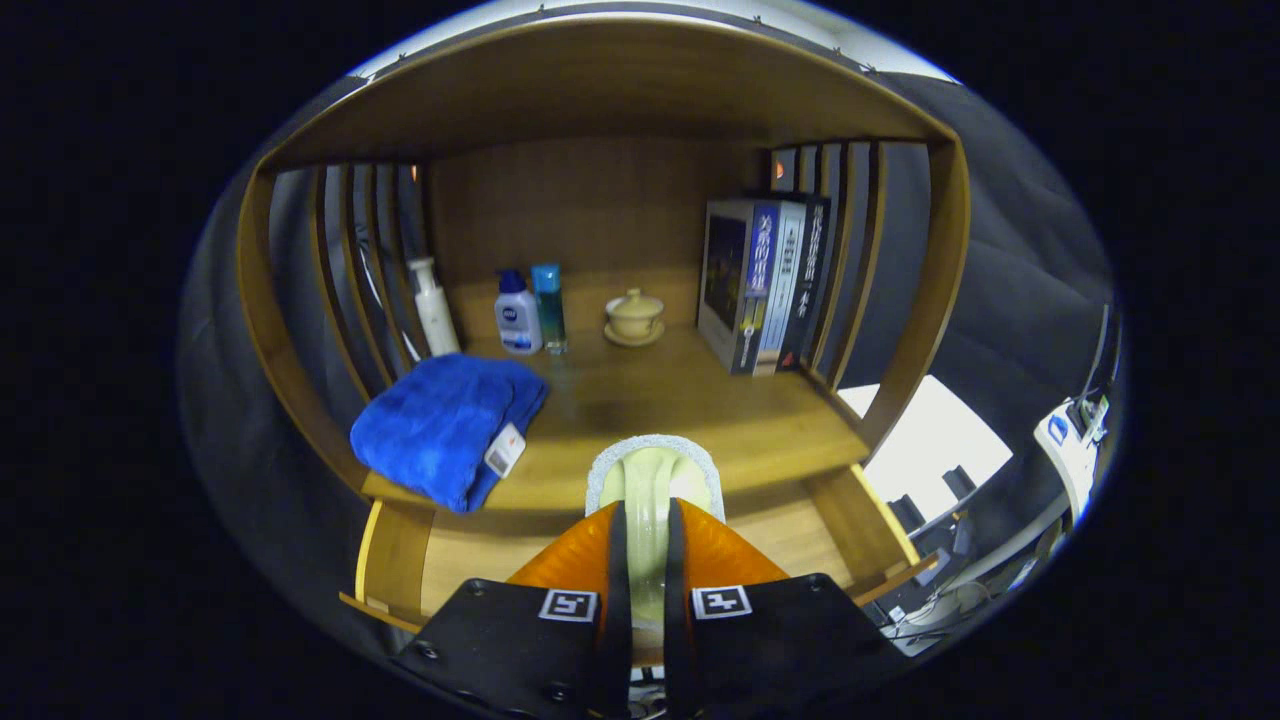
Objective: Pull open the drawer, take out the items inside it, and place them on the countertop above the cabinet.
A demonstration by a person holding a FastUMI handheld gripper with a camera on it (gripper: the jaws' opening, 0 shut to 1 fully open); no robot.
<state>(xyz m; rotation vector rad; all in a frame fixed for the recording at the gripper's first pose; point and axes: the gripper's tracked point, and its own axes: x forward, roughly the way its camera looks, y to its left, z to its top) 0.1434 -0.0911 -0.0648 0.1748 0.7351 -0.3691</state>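
Note:
My gripper (648, 508) is shut on a pale green sponge (655, 462) with a grey-white scouring edge, pinched edge-on between both fingers. The sponge's far end sticks out ahead of the fingertips, over the front edge of the wooden countertop (660, 395). Under the fingers the wooden drawer (395, 560) stands pulled open; the part of its floor that shows is bare wood, and the fingers hide its middle.
On the countertop a folded blue towel (445, 425) lies front left. At the back stand a white pump bottle (435, 308), a white-and-blue bottle (517, 315), a teal bottle (548, 305) and a lidded cup on a saucer (634, 317). Books (760, 285) stand at the right by slatted sides.

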